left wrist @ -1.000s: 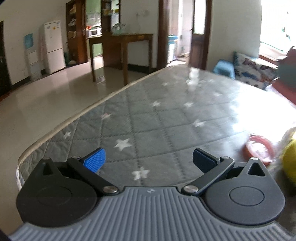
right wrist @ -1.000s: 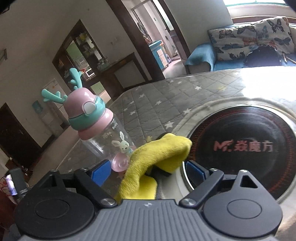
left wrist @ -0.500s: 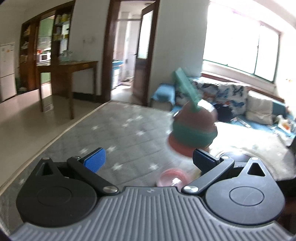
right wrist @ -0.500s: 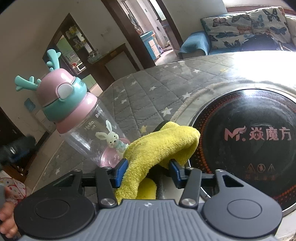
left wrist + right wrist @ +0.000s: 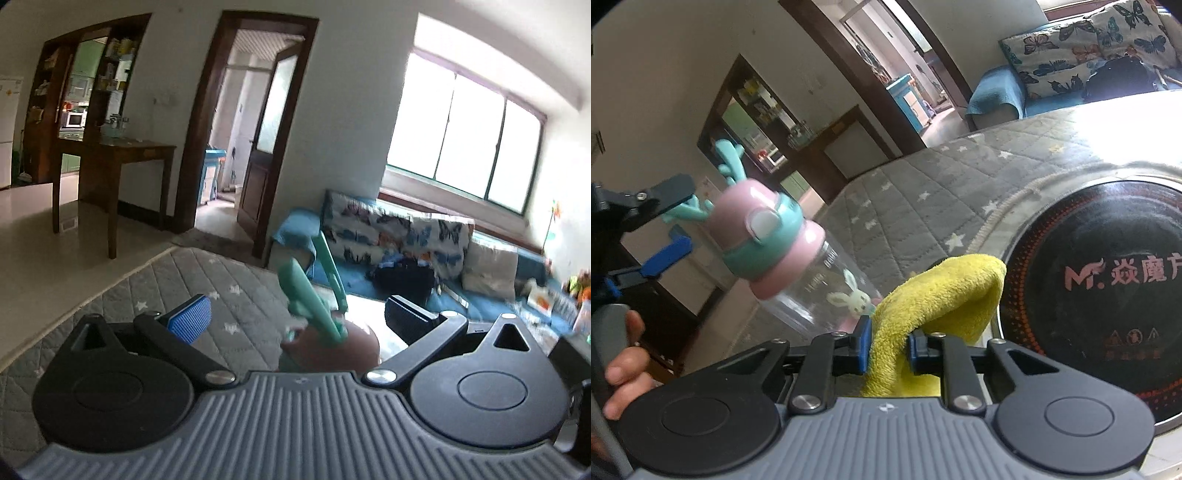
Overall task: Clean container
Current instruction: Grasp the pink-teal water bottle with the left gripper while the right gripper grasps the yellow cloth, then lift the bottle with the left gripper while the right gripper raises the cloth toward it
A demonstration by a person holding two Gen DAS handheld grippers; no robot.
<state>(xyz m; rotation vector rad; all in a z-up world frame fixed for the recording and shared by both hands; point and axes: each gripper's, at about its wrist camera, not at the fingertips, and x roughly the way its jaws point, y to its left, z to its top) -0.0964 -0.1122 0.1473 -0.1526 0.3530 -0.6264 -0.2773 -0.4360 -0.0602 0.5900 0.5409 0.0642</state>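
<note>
Two grippers are working on one container: the right gripper (image 5: 886,343) is pinching a yellow cloth (image 5: 938,291) between closed pads, ready for wiping, while the left gripper (image 5: 295,317) is spreading wide around the bottle's pink cap (image 5: 332,347) (contact is not visible). The bottle (image 5: 812,280) is tilting over the quilted surface (image 5: 905,206), just beside the cooktop (image 5: 1108,288); open room is lying leftward.

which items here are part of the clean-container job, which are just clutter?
In the job:
- bottle, clear, pink and teal antler lid
- yellow cloth, clamped in the right gripper
- left gripper, open around the lid

Lying about:
- induction cooktop
- quilted mat
- sofa cushions
</note>
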